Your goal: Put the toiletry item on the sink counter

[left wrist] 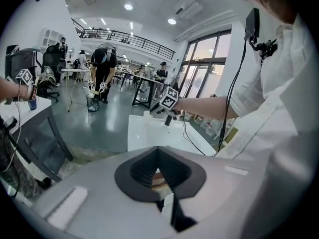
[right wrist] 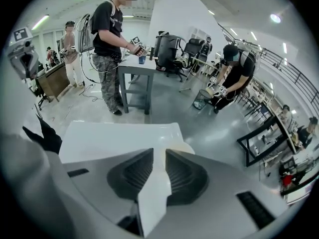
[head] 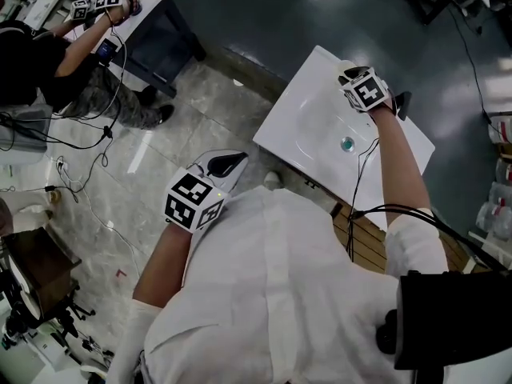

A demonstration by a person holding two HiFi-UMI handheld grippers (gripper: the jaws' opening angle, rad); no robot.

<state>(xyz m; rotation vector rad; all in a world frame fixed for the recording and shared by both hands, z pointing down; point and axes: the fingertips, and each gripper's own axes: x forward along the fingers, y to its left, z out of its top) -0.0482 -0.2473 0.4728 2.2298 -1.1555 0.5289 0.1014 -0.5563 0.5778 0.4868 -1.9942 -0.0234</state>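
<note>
The white sink counter (head: 282,125) with a basin and a teal drain (head: 346,143) stands ahead of me. A small cream toiletry item (head: 345,67) sits at its far corner. My right gripper (head: 358,77) hovers right beside it, jaws a narrow gap apart with only the white counter (right wrist: 99,138) showing between them. In the right gripper view the cream item (right wrist: 188,146) lies just beyond the right jaw's tip. My left gripper (head: 228,165) is held near my chest, short of the counter, shut and empty. From the left gripper view, the right gripper (left wrist: 168,118) is over the counter (left wrist: 149,138).
Another person with grippers works at a grey table (head: 148,10) at the upper left. Cables (head: 80,182) trail over the tiled floor. A wooden slatted surface (head: 366,242) lies beside the counter. Shelves with containers (head: 498,206) stand at the right edge.
</note>
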